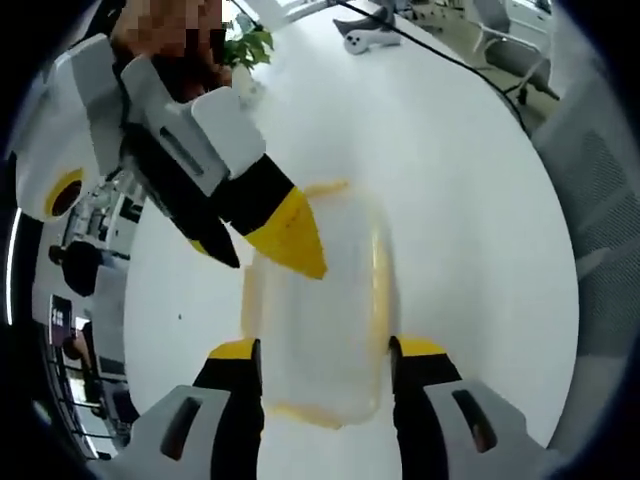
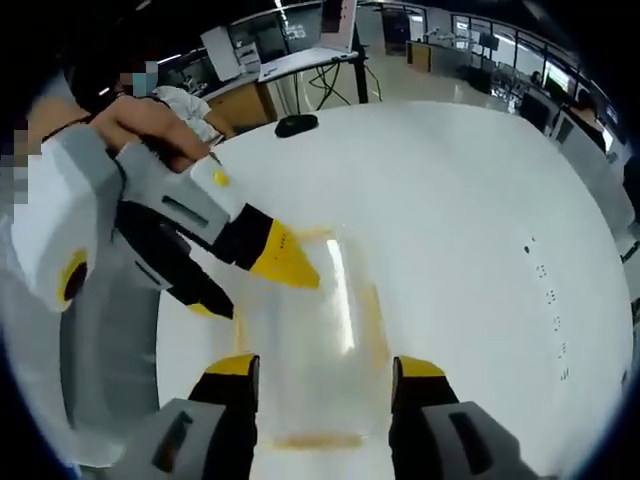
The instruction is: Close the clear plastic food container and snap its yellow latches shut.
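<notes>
box: the clear container point(image 1: 318, 300) sits on the white table point(image 1: 470, 180). It is my landmark here.
long way of the box: in the left gripper view it runs straight away from my left gripper point(image 1: 325, 365), from near to far.
left gripper: my two fingers point(image 1: 235, 370) stand one on each long side of the near end of the box. They look spread wide, about as wide as the box. I cannot tell if they press its walls.
right gripper: my right gripper point(image 2: 325, 375) stands the same way, fingers apart at one end of the box point(image 2: 310, 340) and gripping nothing I can see.
other tool: each view shows the other gripper's yellow tip point(image 1: 290, 235) over the far part of the lid.
latches: thin yellow strips point(image 1: 380, 290) run along the box edges. They are blurry, so I cannot say if they are snapped.
who is nearer: both are right at the box, one at each end.
my guess for next: push the side strips in toward the box.
</notes>
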`<state>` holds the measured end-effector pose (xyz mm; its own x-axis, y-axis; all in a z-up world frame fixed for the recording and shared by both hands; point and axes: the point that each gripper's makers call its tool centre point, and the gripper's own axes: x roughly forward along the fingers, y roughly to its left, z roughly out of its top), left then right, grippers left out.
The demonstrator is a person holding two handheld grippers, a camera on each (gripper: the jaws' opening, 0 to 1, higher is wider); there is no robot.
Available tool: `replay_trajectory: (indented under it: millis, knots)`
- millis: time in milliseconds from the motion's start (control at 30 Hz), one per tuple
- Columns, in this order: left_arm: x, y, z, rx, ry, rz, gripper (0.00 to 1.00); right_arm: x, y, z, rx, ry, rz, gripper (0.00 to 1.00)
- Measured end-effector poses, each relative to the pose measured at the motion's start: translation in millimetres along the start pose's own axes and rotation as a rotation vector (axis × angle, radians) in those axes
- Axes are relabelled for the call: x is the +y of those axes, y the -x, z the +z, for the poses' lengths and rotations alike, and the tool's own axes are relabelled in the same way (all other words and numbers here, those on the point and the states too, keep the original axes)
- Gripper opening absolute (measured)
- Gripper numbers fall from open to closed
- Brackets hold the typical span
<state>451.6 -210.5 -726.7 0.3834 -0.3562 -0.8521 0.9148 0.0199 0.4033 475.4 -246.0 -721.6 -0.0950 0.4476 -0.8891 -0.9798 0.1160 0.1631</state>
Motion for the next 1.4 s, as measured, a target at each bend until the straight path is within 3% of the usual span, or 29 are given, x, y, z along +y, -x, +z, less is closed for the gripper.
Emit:
replay_trajectory:
  millis: [133,233,467,700,800,1067,1400]
  knots:
    - [-2.4,2.2,-8.0,0.024,0.044,-0.041,0.53,4.3,0.0,-4.7,0.013,0.030,-0.015,0.58]
    - [-4.6,3.4,-8.9,0.027,0.021,-0.055,0.54,5.1,0.3,-10.1,0.035,0.059,-0.040,0.60]
    - [0.8,7.8,-11.6,0.019,0.031,-0.057,0.60,9.7,-0.5,-20.7,0.066,0.098,-0.082,0.68]
    - [11.6,8.7,-24.6,0.030,0.066,-0.064,0.68,14.3,0.0,-25.8,0.054,0.115,-0.114,0.75]
    - [12.9,5.4,-29.0,0.031,0.080,-0.072,0.74,17.4,1.6,-23.5,0.026,0.103,-0.130,0.74]
    - [12.4,-3.8,-33.1,0.039,0.082,-0.102,0.83,19.4,-7.3,-39.0,0.049,0.119,-0.147,0.77]
    - [7.5,-21.8,-39.2,0.081,0.059,-0.129,0.85,11.4,-17.6,-46.6,0.071,0.125,-0.169,0.81]
